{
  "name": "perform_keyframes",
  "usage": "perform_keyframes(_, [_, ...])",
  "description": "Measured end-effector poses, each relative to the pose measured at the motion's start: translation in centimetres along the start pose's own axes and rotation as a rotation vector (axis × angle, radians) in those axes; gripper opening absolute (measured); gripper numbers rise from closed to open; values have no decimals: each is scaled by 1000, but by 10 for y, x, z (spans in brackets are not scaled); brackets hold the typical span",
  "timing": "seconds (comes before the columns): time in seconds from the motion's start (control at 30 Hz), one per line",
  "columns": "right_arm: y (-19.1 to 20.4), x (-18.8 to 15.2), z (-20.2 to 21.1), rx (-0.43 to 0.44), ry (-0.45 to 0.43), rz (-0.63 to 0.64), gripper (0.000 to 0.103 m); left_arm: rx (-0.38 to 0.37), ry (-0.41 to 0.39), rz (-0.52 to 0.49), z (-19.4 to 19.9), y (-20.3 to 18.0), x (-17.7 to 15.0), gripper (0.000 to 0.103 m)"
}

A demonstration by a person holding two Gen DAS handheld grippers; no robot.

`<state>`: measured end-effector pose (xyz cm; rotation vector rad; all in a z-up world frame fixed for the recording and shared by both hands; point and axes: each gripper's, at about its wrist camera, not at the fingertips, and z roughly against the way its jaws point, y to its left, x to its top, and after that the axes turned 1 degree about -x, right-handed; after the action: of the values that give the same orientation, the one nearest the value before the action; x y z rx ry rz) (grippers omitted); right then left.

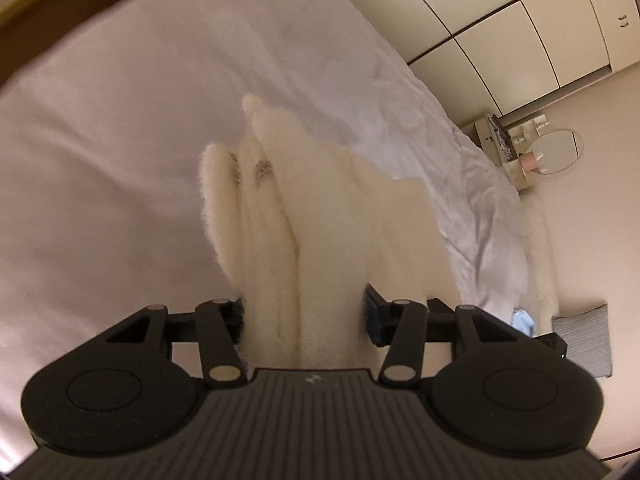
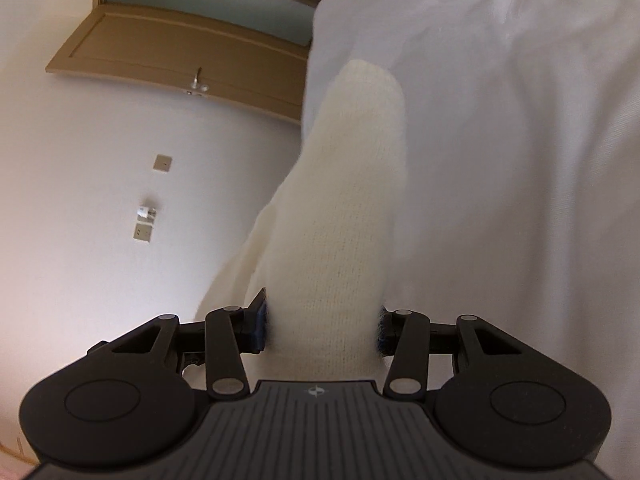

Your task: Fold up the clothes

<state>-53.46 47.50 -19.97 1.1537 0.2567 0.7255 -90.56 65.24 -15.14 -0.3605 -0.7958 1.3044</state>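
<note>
Cream knit fabric fills the gap of both grippers right now. On the left gripper [image 1: 304, 316] the jaws are clamped on a thick bunch of the fuzzy cream sweater [image 1: 280, 220], with several folds stacked side by side between the pads and running straight out ahead of them. A small brownish patch sits on the knit further out from the jaws, maybe a label, but it's too blurry to call.

The right gripper [image 2: 322, 328] has its jaws squeezed onto another part of the same sweater [image 2: 344, 200], a rounded, tube-like bit that sticks out forward from between the blue pads and ends in a blunt, closed-looking tip.

Past the knit, the white bed sheet [image 1: 120, 140] spreads out beyond and to the left of the left jaws, smooth on that side and rumpled off to the right. Further right of those jaws there's a small blue cloth [image 1: 524, 320] on the floor by the bed, then a round white side table [image 1: 556, 152] with little items on it, and a wall of pale cupboards [image 1: 500, 20]. Beyond the right jaws, to the left, a brown door [image 2: 180, 52] sits in a white wall.
</note>
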Motion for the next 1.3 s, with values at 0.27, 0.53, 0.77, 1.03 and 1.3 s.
perform_keyframes(0.27, [55, -2, -149, 59, -87, 49, 45, 20, -41, -89, 37, 94, 90, 46])
perform_keyframes(0.53, [34, -5, -241, 29, -83, 87, 45, 63, -34, -89, 15, 167, 108, 46])
perform_keyframes(0.77, [0, -26, -290, -253, 16, 95, 64, 119, -6, -59, -17, 223, 104, 56])
perform_keyframes(1.03, [61, -38, -246, -480, -81, 354, 67, 288, -81, -130, 44, 201, 89, 34])
perform_keyframes(1.3, [117, -98, -256, -555, 37, 675, 44, 370, -55, -380, 61, 151, 39, 17])
